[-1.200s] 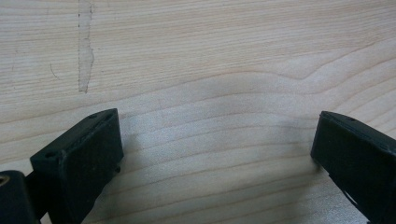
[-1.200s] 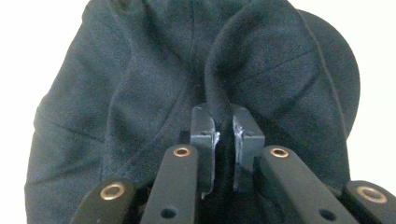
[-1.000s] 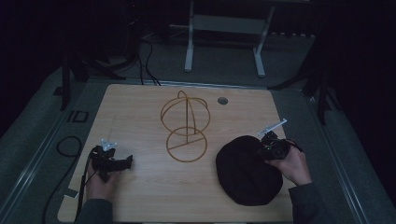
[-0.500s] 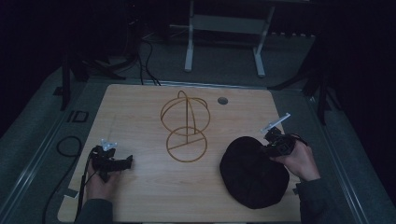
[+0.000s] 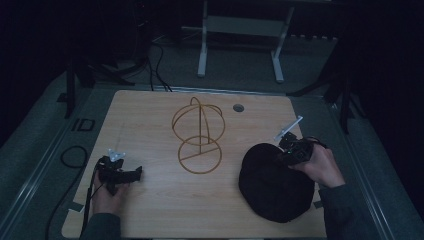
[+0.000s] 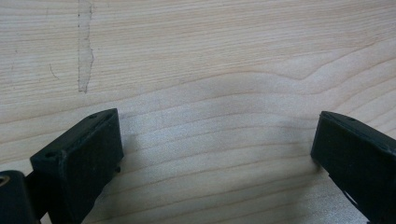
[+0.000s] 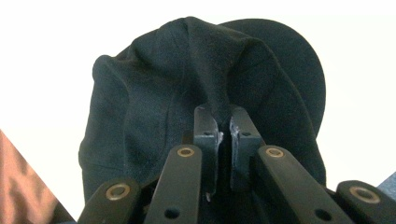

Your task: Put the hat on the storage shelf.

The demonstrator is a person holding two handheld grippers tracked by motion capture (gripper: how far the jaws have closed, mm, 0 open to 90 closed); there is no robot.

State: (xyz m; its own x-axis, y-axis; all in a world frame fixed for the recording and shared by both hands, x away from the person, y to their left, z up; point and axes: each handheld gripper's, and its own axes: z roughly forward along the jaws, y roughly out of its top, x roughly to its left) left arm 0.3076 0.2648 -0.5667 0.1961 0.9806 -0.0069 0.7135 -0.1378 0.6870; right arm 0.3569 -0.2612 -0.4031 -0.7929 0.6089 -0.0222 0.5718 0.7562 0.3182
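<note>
**Cap pinched, not yet on the stand**

The black cap (image 5: pixel 272 186) lay at lower right of the high view, on the wooden table (image 5: pixel 150 210), near its right edge & front. In the right gripper view a fold of the cap's fabric (image 7: pixel 210 88) rose into a ridge between the jaws, which were closed tight on it. The right gripper (image 5: pixel 287 150) sat at the cap's upper right rim w/ the person's hand behind it.

Center of frame: a gold wire stand (image 5: pixel 198 135), dome over a ring base, upright & bare, well apart from the cap. Looked like the intended perch, tho that's a guess.

Lower left: the left gripper (image 5: pixel 135 174) rested low over bare wood, jaws spread wide w/ nothing between them, per the left gripper view (image 6: pixel 210 154).

Progress, as judged: grasp done; the cap was mostly on the table. Left to do: lift, carry over to the stand, set it on the dome, let go.
</note>
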